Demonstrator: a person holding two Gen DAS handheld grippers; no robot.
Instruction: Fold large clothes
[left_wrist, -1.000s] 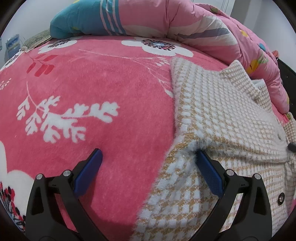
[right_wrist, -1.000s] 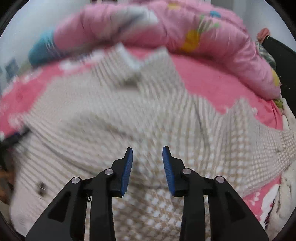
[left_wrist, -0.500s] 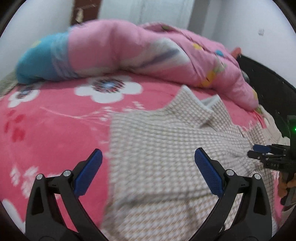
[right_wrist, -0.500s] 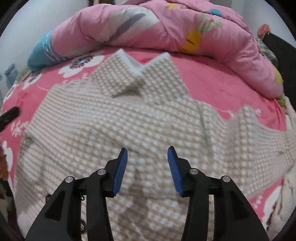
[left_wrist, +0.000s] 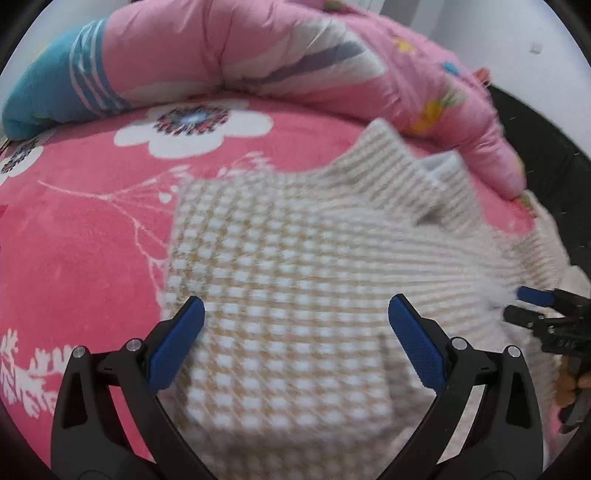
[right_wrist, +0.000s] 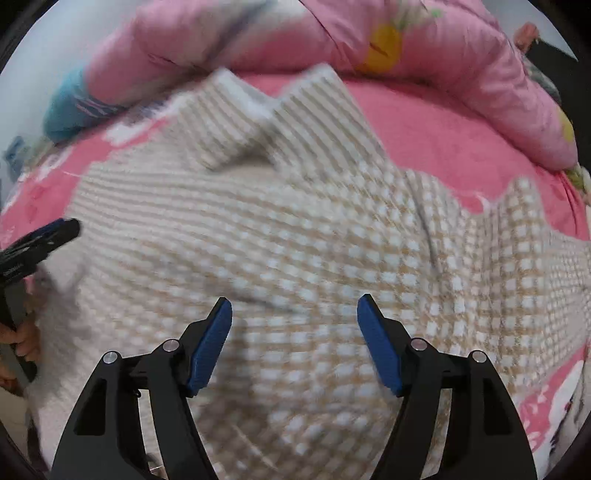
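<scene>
Beige-and-white checked woollen coat (left_wrist: 295, 295) lies spread on the bed's pink flowered fleece blanket (left_wrist: 85, 229), collar toward the rolled pink quilt (left_wrist: 258, 55). Left gripper (left_wrist: 295, 347) hovers over it, fingers released and empty. Right gripper (right_wrist: 294, 341) is opening above the cloth, nothing pinched.

garment: a large knit coat (left_wrist: 295, 280) (right_wrist: 295, 229), cream with a tan check weave and a fuzzy surface
state: partly folded, one side laid over the body so a straight folded edge runs down the side nearer the left gripper's camera
collar: pointed lapels spread open at the far end, pale lining showing between them
pose: lying flat, front up, sleeve spread out to the right
place: on the pink flowered blanket (left_wrist: 81, 236), collar toward the rolled pink quilt (left_wrist: 258, 55)
</scene>
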